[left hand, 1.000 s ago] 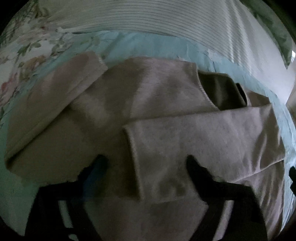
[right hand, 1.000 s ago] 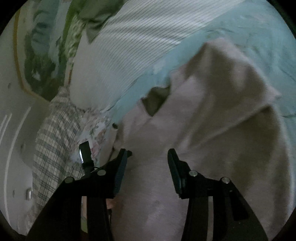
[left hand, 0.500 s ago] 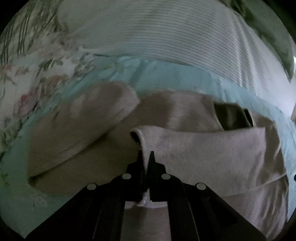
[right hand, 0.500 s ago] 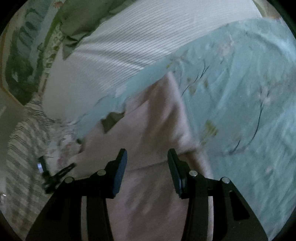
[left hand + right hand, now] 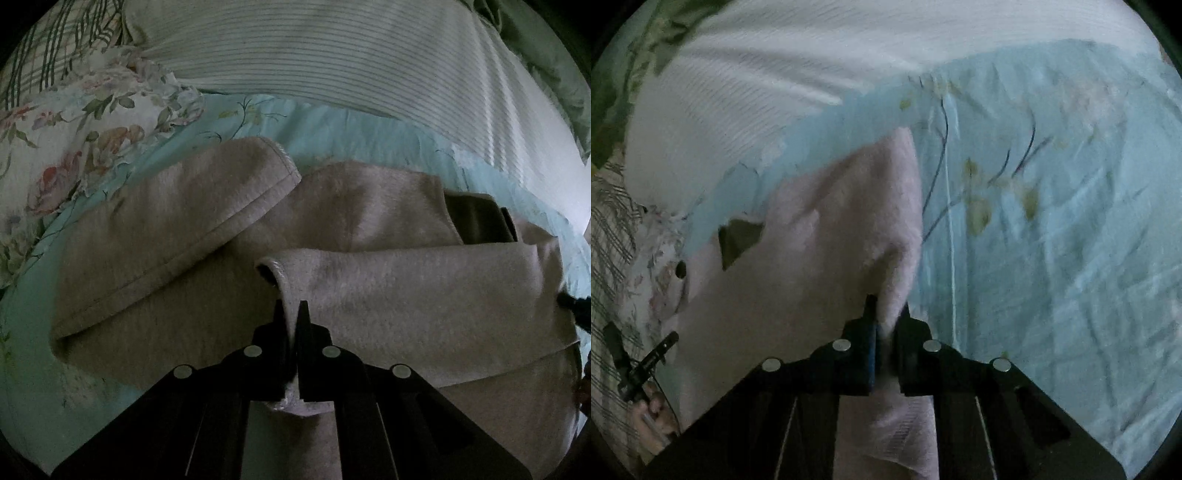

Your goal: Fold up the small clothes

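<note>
Both grippers were standing open over the garment a second ago and are now clamped on it: the pinkish-beige fleece top (image 5: 369, 206) is lying spread on the pale blue floral sheet (image 5: 1052, 240), and the left gripper (image 5: 291, 314) is pinching the cuff of the sleeve (image 5: 424, 291) that is folded across the top's body, jaws pressed together on the cloth. At the top's far side from that sleeve cuff, the right gripper (image 5: 888, 317) is nipping the top's edge, its jaws closed on the fabric, which is bunching up slightly. Beyond the top, a white ribbed blanket (image 5: 332, 55) is lying. Judging by this, the sleeve-folding step is in hand; next both grips probably need to carry the cloth inward together, keeping it taut.
</note>
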The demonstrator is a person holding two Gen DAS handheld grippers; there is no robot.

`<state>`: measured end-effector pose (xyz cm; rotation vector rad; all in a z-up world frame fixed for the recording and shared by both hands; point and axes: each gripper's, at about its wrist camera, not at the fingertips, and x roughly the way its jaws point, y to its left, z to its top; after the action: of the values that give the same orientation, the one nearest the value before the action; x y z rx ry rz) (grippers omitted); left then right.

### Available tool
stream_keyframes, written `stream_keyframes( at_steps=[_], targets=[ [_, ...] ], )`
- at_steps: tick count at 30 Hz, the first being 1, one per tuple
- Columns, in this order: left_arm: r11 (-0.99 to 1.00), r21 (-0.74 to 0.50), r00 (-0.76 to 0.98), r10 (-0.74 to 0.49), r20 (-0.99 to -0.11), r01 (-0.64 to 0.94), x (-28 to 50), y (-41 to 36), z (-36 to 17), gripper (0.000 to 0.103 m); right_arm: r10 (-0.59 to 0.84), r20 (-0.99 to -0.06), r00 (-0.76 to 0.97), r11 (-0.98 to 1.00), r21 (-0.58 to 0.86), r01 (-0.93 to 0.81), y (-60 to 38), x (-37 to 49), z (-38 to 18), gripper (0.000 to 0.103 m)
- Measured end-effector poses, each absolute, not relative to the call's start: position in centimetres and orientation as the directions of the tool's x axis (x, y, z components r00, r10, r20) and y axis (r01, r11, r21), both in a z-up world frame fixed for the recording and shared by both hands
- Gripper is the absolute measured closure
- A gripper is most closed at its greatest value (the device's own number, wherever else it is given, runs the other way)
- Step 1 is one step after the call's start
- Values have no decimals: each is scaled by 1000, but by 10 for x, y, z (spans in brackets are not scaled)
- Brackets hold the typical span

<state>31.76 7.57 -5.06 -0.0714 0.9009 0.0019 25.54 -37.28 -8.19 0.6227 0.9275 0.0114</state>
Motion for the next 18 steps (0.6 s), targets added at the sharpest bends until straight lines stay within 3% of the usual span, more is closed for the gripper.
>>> stream_keyframes(
  at_steps=[5,9,11,13,18],
  targets=[
    [998,-67,627,-47,-778,-7,320,63,-46,101,201,-778,595,839,450,305,-381,251,-84,95],
    [1000,-4,611,0,-792,-5,322,52,-58,101,116,-799,589,855,382,350,-371,239,-72,87],
    [1000,-4,608,-2,-794,-2,320,55,-60,99,126,-754,645,857,410,311,-359,225,-56,77],
    [1000,-3,607,0,-795,-5,318,58,-60,95,213,-720,660,859,460,225,-336,219,-53,48],
    [999,-26,603,8,-798,-48,306,75,-55,79,251,-764,594,860,458,225,-318,213,-79,47]
  ],
)
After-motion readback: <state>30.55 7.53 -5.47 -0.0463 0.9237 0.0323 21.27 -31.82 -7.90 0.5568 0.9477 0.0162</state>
